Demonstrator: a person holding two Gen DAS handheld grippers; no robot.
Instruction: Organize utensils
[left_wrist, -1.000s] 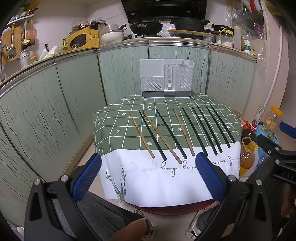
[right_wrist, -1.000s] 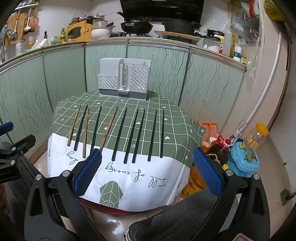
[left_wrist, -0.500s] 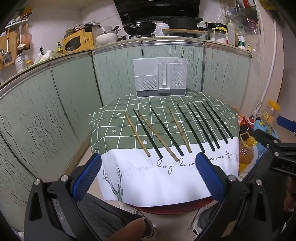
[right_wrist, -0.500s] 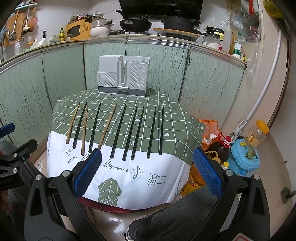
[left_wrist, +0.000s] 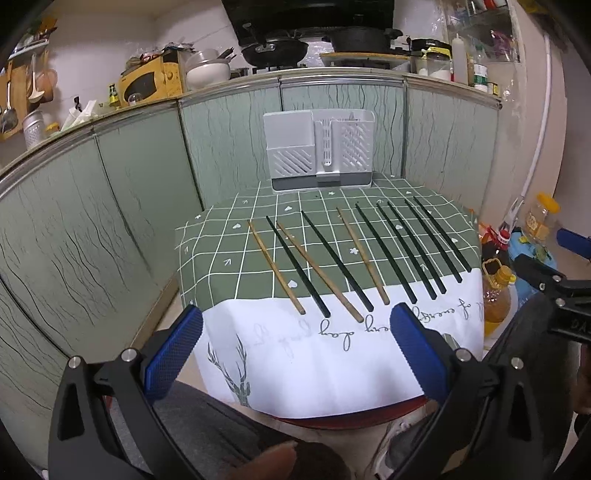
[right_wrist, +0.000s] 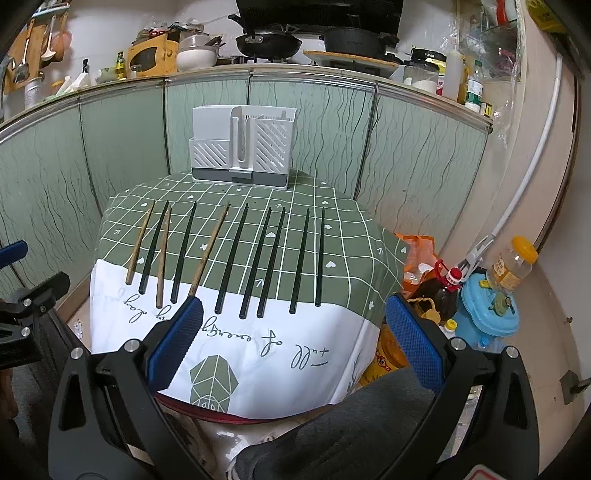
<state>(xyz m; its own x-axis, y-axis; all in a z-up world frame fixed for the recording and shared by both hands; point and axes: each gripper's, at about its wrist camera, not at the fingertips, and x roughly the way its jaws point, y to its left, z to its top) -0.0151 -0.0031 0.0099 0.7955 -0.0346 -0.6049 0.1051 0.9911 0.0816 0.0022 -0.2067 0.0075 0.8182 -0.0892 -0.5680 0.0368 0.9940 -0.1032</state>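
Ten chopsticks (right_wrist: 231, 262), three wooden and seven black, lie side by side on a green checked tablecloth (right_wrist: 354, 266). A white holder (right_wrist: 243, 147) stands empty at the table's far edge. The left gripper (left_wrist: 295, 350) and right gripper (right_wrist: 291, 339) hover before the near edge, both spread wide and empty. Best to pinch one stick near its close end. Oil bottles (right_wrist: 443, 291) crowd the floor to the right.

a home kitchen: wok (left_wrist: 275, 51) on the stove, microwave (left_wrist: 147, 82), green cabinets (left_wrist: 229, 133).

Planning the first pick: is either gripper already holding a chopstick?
No, the left gripper and right gripper are both open and empty, short of the chopsticks on the table.
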